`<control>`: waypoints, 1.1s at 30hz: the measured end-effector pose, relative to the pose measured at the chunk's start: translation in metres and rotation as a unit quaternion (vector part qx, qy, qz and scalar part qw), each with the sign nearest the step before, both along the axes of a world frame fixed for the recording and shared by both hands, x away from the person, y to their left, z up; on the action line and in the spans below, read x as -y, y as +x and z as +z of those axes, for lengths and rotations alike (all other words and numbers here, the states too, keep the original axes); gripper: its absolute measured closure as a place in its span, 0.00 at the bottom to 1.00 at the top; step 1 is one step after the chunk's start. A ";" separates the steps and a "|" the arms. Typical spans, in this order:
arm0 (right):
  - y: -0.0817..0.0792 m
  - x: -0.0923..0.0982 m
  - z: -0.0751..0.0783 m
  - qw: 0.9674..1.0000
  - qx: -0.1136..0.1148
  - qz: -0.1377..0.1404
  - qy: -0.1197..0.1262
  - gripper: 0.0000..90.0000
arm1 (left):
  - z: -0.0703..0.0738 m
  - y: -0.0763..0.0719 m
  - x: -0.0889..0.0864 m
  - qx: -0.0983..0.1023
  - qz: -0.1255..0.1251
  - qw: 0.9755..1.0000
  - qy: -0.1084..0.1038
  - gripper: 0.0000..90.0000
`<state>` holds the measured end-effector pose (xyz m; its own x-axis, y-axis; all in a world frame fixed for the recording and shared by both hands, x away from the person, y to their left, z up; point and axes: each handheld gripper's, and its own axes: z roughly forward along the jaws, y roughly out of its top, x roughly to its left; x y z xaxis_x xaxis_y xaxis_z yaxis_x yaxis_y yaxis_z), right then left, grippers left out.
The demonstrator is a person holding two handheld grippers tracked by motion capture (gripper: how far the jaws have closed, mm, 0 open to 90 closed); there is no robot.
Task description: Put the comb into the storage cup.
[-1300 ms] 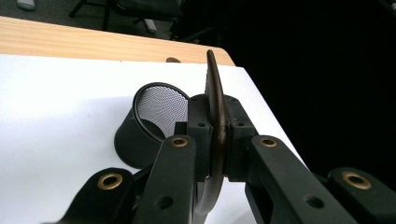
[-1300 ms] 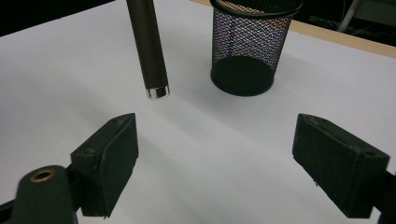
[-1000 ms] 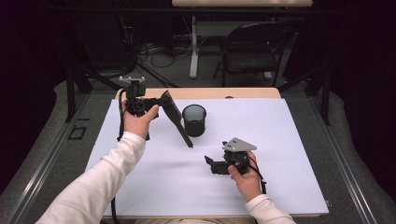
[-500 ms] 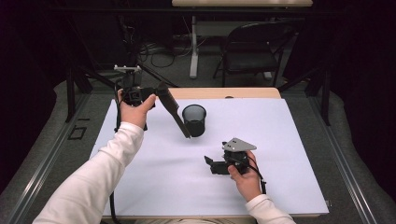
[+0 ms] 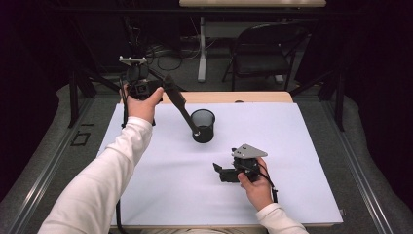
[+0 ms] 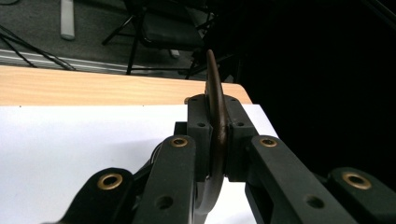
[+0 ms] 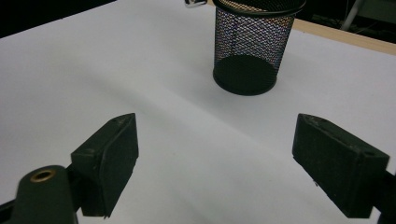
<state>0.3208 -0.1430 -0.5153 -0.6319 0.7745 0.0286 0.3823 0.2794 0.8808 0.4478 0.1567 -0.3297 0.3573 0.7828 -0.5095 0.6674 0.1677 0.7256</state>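
A: Scene check. Table [image 5: 311,146] has a white sheet over it, bare wood strip along the far edge. Folding chair [image 5: 263,48] behind it on the floor.

B: Task items?

A: Black mesh cup [image 5: 203,125] stands upright on the sheet, about mid-table, toward the far side. A long dark flat tool, looks like a shoehorn [image 5: 181,105], runs from the left gripper [image 5: 155,90] down and to the right; its far end, with a small pale spot on it, sits at the cup's near rim in the high view. Can't tell if it touches the rim or hangs above it.

B: Left jaws?

A: Clamped tight on the shoehorn. In the left gripper view the pads [image 6: 236,135] press both sides of the curved blade, which rises edge-on between them. Hand is raised over the table's far left corner.

B: Right?

A: Right gripper [image 5: 220,172] is low over the sheet, nearer the person, right of centre. Jaws stand wide apart, nothing between them. They face the cup; in the right gripper view it sits ahead, well apart from the pads [image 7: 109,158].
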 end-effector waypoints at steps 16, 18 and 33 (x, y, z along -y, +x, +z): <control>0.000 -0.001 0.000 1.000 -0.002 0.000 0.002 0.16 | 0.002 0.016 0.002 -0.003 0.035 0.999 -0.001 0.93; 0.000 0.000 0.000 1.000 -0.002 0.000 0.002 0.16 | 0.001 0.018 0.001 -0.004 0.040 0.999 -0.003 0.93; 0.000 -0.001 -0.001 1.000 -0.003 0.002 0.000 0.16 | -0.006 0.030 -0.006 -0.010 0.081 0.996 -0.025 0.93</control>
